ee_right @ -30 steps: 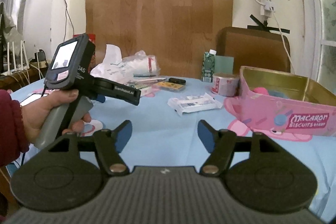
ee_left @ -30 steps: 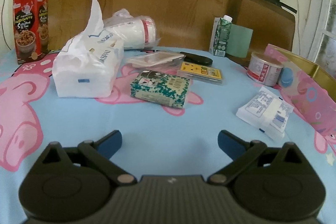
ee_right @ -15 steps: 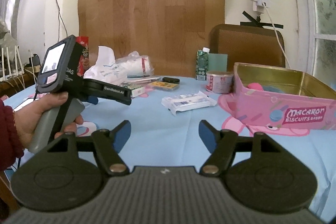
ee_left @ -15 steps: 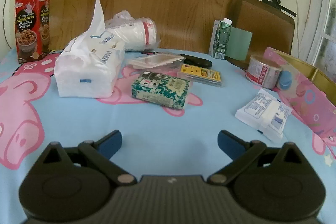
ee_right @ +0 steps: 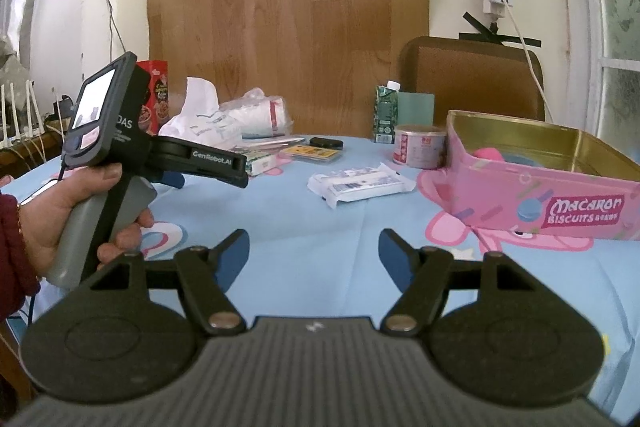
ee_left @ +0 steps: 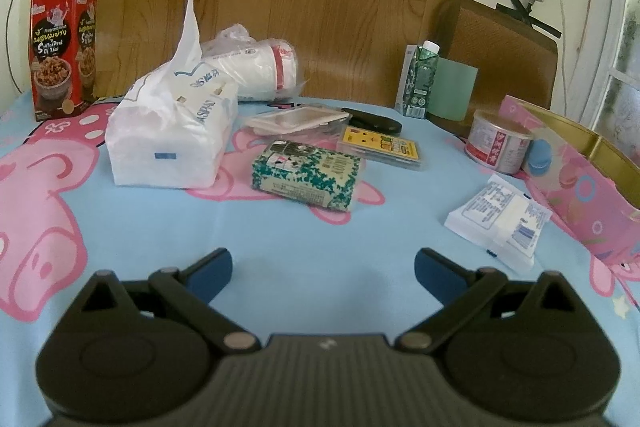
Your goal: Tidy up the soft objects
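Observation:
A white soft tissue pack (ee_left: 172, 143) with one sheet sticking up lies at the left of the table; it shows far off as the tissue pack (ee_right: 208, 123) in the right wrist view. A flat white wipes packet (ee_left: 498, 223) lies at the right, next to the pink biscuit tin (ee_left: 576, 195); it is the packet (ee_right: 360, 185) left of the tin (ee_right: 552, 187). My left gripper (ee_left: 323, 267) hovers open over bare blue cloth, nothing between its fingers. My right gripper (ee_right: 314, 253) is open too, empty, short of the packet. A hand (ee_right: 60, 211) holds the left gripper's body (ee_right: 120, 131).
A green patterned box (ee_left: 306, 175), a clear lidded container (ee_left: 296, 121), a yellow card pack (ee_left: 380, 147), a black case (ee_left: 372, 123), a bagged cup stack (ee_left: 256, 71), a red snack box (ee_left: 64, 47), a green carton (ee_left: 420, 79) and a round can (ee_left: 500, 141) crowd the table's far half.

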Demonstrator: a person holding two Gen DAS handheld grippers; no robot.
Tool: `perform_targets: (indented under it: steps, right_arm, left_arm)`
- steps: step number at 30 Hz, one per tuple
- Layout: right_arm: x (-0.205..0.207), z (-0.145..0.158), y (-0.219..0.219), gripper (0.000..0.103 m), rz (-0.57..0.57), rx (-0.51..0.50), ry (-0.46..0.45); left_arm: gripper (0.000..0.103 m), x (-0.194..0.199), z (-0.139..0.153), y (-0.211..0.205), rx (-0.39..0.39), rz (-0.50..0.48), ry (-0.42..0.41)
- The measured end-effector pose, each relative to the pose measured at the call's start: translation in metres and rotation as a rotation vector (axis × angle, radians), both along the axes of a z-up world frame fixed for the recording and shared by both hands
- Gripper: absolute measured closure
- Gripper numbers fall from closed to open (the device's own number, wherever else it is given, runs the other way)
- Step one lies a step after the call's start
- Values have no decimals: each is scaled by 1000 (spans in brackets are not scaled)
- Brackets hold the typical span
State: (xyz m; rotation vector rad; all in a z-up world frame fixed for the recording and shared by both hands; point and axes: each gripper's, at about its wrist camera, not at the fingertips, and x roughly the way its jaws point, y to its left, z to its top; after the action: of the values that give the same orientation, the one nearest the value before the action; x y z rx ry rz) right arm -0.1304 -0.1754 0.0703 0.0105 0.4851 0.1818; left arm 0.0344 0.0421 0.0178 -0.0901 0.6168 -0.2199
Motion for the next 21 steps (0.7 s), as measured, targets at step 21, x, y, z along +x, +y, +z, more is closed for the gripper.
perform_targets:
  steps: [21]
  right_arm:
    - [-2, -2, 5, 30, -19, -7, -15]
  left_arm:
    - [2, -6, 2, -2, -9, -25, -36]
